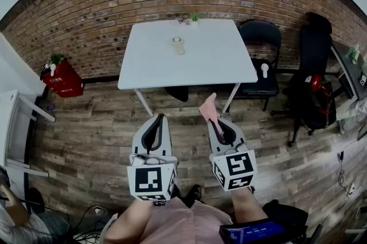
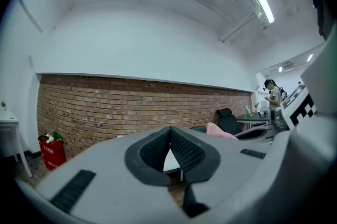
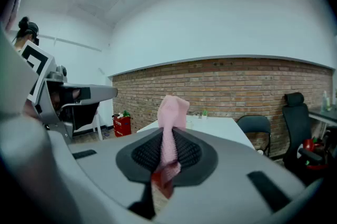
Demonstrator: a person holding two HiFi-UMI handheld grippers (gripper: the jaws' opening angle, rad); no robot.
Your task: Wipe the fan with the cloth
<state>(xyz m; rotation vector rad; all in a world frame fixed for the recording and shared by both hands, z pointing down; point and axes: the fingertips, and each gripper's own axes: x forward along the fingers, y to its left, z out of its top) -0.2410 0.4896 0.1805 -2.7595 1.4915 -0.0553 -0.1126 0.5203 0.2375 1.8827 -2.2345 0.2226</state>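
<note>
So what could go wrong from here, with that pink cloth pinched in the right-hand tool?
1. The right gripper pinches only a thin fold of the cloth in its jaws. Most of the cloth stands free above them, so rubbing could tug it out.
2. The left gripper is shut and empty, so nothing would steady the small pale thing on the table. A push with the cloth might tip it.
</note>
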